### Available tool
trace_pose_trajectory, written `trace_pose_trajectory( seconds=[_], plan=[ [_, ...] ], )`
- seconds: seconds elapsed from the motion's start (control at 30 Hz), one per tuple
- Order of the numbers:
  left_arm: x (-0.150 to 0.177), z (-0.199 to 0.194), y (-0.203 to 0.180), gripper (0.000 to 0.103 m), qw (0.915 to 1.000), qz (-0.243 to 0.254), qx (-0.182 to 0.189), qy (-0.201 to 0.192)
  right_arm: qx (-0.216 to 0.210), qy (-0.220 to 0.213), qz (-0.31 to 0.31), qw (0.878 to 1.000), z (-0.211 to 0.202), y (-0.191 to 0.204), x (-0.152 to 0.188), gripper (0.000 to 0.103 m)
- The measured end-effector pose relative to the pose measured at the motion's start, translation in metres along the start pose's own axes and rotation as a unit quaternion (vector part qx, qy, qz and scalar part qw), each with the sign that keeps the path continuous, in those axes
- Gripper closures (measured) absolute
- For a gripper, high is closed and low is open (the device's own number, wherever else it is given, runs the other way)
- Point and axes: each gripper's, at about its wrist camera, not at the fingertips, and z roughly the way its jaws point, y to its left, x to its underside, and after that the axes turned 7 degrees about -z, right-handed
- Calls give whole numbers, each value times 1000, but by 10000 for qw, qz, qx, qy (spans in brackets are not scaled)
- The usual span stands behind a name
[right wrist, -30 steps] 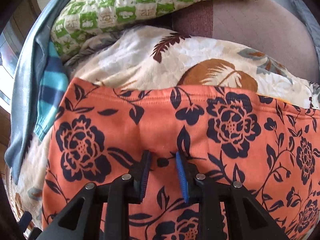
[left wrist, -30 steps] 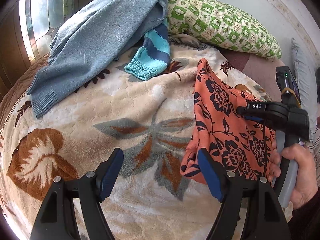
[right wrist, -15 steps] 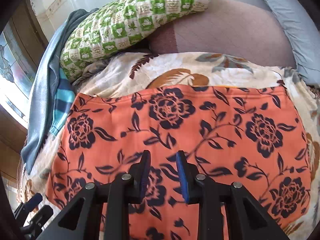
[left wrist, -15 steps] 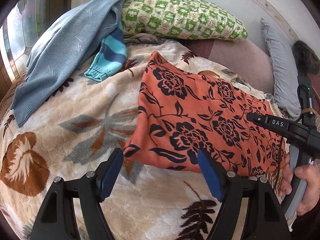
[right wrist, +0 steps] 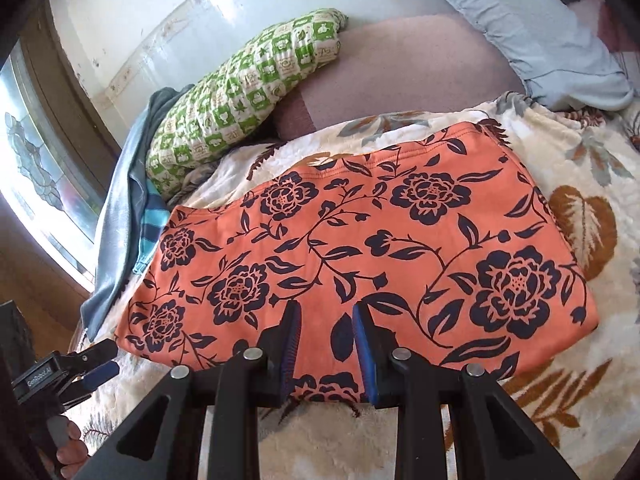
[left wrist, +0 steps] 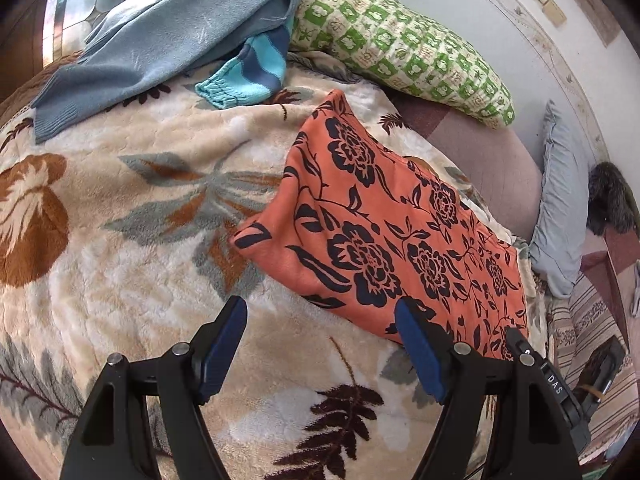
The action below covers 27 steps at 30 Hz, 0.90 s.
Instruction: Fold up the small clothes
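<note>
An orange garment with dark blue flowers (right wrist: 360, 248) lies flat as a folded rectangle on the leaf-patterned blanket (left wrist: 120, 240). It also shows in the left wrist view (left wrist: 380, 236). My left gripper (left wrist: 320, 344) is open and empty, above the blanket just short of the garment's near left edge. My right gripper (right wrist: 326, 344) is open by a narrow gap and holds nothing, its fingertips over the garment's near edge. The left gripper also shows at the lower left of the right wrist view (right wrist: 96, 364).
A grey-blue sweater (left wrist: 160, 40) and a turquoise striped sleeve (left wrist: 248, 76) lie at the back left. A green patterned pillow (left wrist: 400, 48) and a light blue pillow (right wrist: 540, 40) lie along the wall. A window (right wrist: 36, 184) is at the left.
The orange garment went from bunched and lifted to lying flat. My right gripper has drawn back to its near edge and opened a little wider. My left gripper stays open and has shifted slightly.
</note>
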Motion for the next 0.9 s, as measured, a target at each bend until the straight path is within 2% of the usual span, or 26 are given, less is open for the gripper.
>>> trace_pose_trajectory(
  seconds=[0.03,0.1,0.17,0.33,0.43,0.47,0.5,0.67,0.77,0.87,0.9],
  plan=[
    [0,0,4,26,10000,-89,12,-18,8,31,158,9999,3,-8,4,73],
    [-2,3,11,26,9997,-263,-10,-29,-168,363,680,9969,14,-25,4,73],
    [-5,9,17,26,9986,-531,40,19,-390,337,1010,9936,16,-38,1,73],
    [-12,35,21,26,9948,-978,121,242,-583,196,1107,9920,6,-47,-13,73],
    [-18,40,19,27,9937,-1060,321,163,-687,167,1171,9906,3,-52,-20,73],
    [-21,43,17,34,9931,-1064,461,193,-718,167,1193,9901,3,-53,-22,73],
    [-23,46,16,46,9923,-1085,538,256,-747,169,1217,9896,3,-54,-24,73],
    [-30,56,10,65,9928,-1063,516,177,-790,202,1187,9896,8,-57,-29,73],
    [-33,56,3,63,9939,-976,513,87,-794,258,1157,9898,14,-58,-32,73],
    [-34,68,2,33,9935,-1032,464,137,-765,332,1098,9905,22,-59,-32,73],
    [-34,68,2,33,9931,-1082,458,57,-762,369,1095,9904,25,-60,-32,73]
  ],
)
